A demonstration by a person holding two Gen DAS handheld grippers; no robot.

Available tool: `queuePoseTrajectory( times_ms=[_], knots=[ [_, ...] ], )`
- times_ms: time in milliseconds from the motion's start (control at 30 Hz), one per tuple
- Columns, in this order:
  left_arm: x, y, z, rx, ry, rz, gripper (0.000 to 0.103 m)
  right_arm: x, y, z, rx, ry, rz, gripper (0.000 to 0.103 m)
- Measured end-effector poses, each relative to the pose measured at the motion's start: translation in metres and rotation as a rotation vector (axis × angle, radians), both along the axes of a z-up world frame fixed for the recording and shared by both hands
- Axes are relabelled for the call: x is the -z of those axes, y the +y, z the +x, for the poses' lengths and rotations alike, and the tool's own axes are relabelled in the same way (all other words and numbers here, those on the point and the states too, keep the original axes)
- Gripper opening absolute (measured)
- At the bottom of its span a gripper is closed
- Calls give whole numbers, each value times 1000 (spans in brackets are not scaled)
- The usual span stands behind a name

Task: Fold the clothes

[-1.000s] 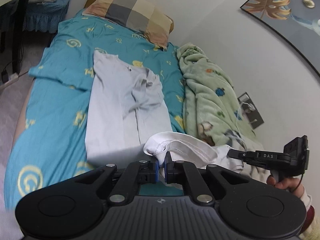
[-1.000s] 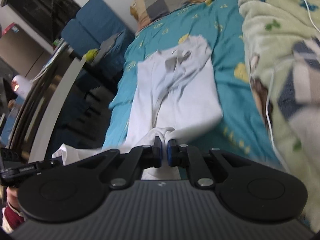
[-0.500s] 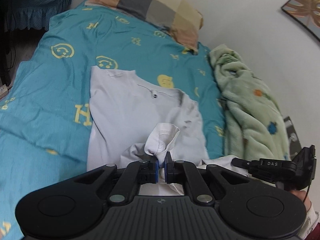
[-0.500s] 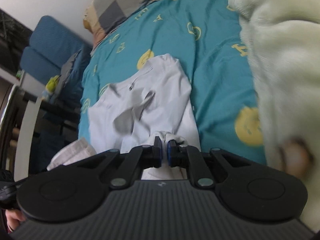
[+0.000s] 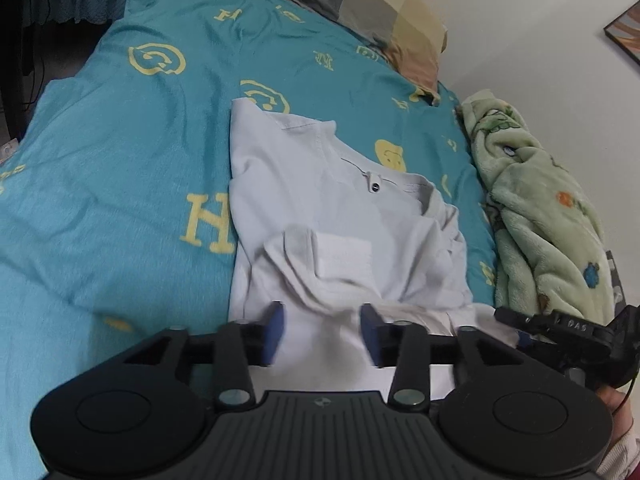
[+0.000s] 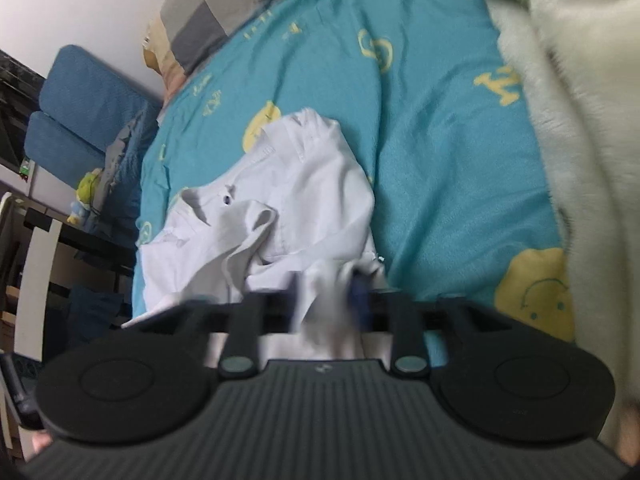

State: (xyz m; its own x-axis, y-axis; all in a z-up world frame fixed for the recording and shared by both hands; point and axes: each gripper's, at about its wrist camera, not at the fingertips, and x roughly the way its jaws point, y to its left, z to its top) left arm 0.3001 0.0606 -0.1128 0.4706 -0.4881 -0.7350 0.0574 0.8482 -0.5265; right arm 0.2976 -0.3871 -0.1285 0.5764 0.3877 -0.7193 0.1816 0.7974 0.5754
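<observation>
The white shirt lies at the centre of the left wrist frame on the teal bedsheet, its lower part doubled up over the body so that a cuffed edge sits just above the left gripper. Its left edge runs nearly straight down the frame; its right edge stops just short of the green fleece blanket at the right side.

The left gripper's jaws have just been opening and now stand spread, blue pads apart over the cloth and not pressing it. In the right wrist view the shirt bunches toward the lower centre, where the right gripper has also just been opening; the blur there is heavy, but its pads seem to stand apart with a fold of shirt loose between them.

Bare sheet fills the left half of the left wrist frame. A checked pillow lies at the top. In the right wrist view, open sheet separates the shirt from the blanket at the right edge; a blue chair stands at the far left.
</observation>
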Motion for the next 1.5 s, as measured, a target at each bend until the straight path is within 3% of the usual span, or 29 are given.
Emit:
queuePoseTrajectory(
  times_ms=[100,200,300,400,567,667,733,800,900,1067,1200,1267,1300,1367,1400,1433,1500],
  knots=[
    [-20,1,-39,-10,-17,12,60,-21,4,-26,-1,-21,10,62],
    [-35,5,-82,-43,-20,-24,69,-37,13,-59,2,-3,21,62],
    [-39,13,-126,-86,-9,-170,81,-41,22,-96,47,60,70,62],
    [-35,17,-163,-134,11,-267,81,-26,25,-131,111,127,228,62],
    [-4,19,-205,-221,85,-411,81,6,33,-167,175,222,377,62],
    [26,19,-215,-296,111,-508,82,25,34,-180,218,243,441,61],
    [42,16,-212,-333,142,-497,82,39,32,-183,259,272,531,62],
    [56,15,-207,-369,175,-502,82,45,27,-183,310,281,560,61],
    [70,14,-202,-407,191,-523,82,50,27,-180,336,293,538,61],
    [74,5,-197,-409,158,-520,80,71,44,-166,273,363,545,62],
    [78,5,-193,-436,135,-512,73,75,38,-160,313,314,559,60],
    [79,8,-191,-452,127,-516,63,72,31,-161,350,278,547,60],
    [79,9,-190,-457,117,-508,53,71,29,-162,363,262,537,56],
    [75,10,-187,-458,86,-490,37,65,28,-161,356,231,479,35],
    [73,9,-187,-452,65,-489,25,63,28,-161,354,223,459,16],
    [69,9,-187,-445,40,-484,16,61,28,-161,353,215,442,11],
    [58,7,-189,-434,-22,-464,11,56,27,-163,347,185,423,7]
  ],
)
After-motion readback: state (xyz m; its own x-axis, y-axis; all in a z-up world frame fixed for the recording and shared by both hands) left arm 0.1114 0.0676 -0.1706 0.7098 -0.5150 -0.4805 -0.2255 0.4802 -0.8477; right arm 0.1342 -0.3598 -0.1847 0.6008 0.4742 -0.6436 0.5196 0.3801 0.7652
